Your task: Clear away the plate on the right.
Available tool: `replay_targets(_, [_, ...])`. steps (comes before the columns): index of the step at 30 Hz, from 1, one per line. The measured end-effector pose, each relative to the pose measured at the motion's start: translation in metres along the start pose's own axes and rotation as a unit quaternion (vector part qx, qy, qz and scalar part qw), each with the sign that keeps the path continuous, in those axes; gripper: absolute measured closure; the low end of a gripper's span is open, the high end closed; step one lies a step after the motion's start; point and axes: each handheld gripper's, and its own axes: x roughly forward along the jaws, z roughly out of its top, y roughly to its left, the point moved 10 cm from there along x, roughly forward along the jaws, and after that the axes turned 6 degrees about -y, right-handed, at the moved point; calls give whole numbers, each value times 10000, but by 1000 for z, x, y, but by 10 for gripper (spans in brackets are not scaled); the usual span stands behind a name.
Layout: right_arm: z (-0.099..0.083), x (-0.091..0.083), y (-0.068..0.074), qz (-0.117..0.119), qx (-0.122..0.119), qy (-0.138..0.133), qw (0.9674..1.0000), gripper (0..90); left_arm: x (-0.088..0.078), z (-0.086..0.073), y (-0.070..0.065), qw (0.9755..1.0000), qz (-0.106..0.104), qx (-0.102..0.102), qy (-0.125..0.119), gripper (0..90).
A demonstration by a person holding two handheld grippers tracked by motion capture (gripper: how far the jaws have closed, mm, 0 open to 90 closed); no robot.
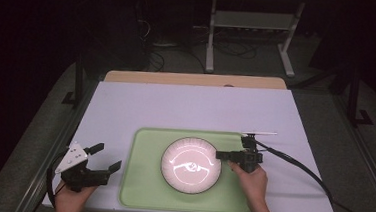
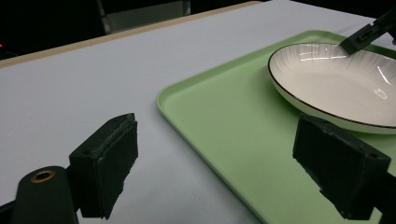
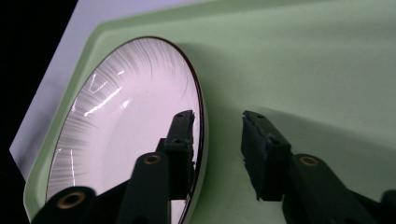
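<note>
Plate [image 3: 126, 135] rim between spread jaws of right gripper [image 3: 217, 140]; left gripper [image 2: 233, 158] jaws spread, well apart.

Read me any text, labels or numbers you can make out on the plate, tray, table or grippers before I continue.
None can be read.
Plate: plain white with a dark rim line, no lettering.
Tray: plain green, unmarked.
Table: bare white top.
Left gripper and right gripper: no legible markings; the dots on the left one's grey plate are holes, not characters.
</note>
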Motion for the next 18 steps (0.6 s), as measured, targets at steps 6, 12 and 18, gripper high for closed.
replay_targets(6, [9,-17,-7,-94,-255,-288,9992,532,1,0,0,10000,1,3,1,139])
replay_targets(12, [15,-27,-7,-95,-555,-489,9972,457,1,-1,0,10000,3,7,8,139])
replay_targets(18, [23,-39,-11,-168,-988,-731,9923,397,1,-1,1,10000,24,13,21,139])
